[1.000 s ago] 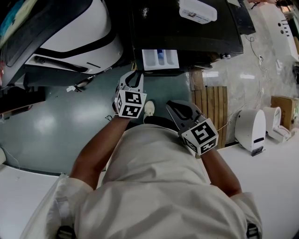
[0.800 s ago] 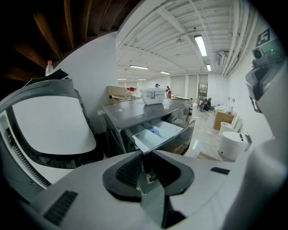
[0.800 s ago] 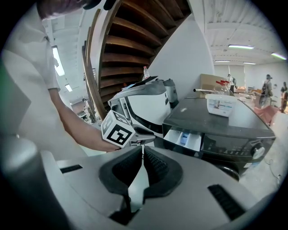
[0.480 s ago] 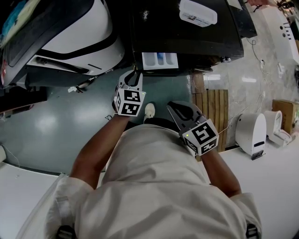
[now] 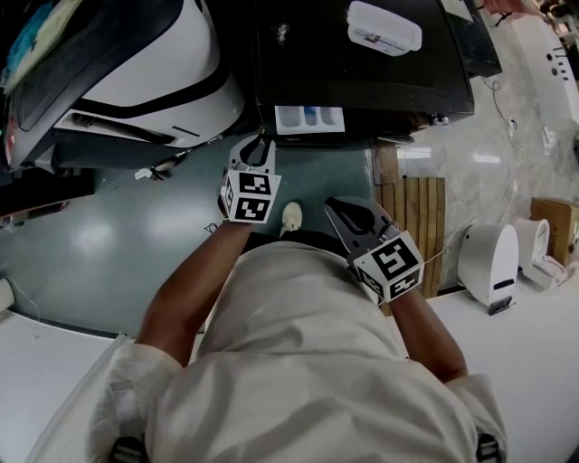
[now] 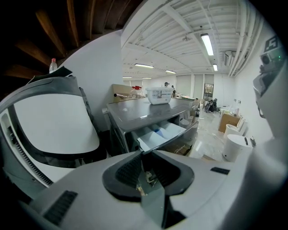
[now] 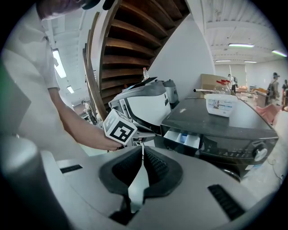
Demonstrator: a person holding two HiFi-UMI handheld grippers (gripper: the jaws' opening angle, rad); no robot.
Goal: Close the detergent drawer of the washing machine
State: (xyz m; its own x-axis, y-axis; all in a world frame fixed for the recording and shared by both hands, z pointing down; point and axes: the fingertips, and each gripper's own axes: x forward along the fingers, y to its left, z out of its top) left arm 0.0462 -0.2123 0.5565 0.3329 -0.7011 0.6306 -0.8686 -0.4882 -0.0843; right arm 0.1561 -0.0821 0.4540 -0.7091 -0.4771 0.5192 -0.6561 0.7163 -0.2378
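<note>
Detergent drawer [image 5: 309, 118] just beyond left tongs [image 5: 264, 141]

Label print on white tub [image 5: 384, 26] atop washing machine [image 5: 362, 72]: way too small to read. Detergent drawer [image 5: 309, 118]: rear part hidden inside machine. Control panel [image 7: 225, 150] markings unreadable. Big white appliance [image 5: 172, 63] cropped by top-left edges. Background people [image 6: 211, 105]: just specks.

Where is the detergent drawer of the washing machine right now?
In the head view, the detergent drawer sticks out, open, from the front of the dark washing machine, near its left end and just ahead of the left gripper.
</note>
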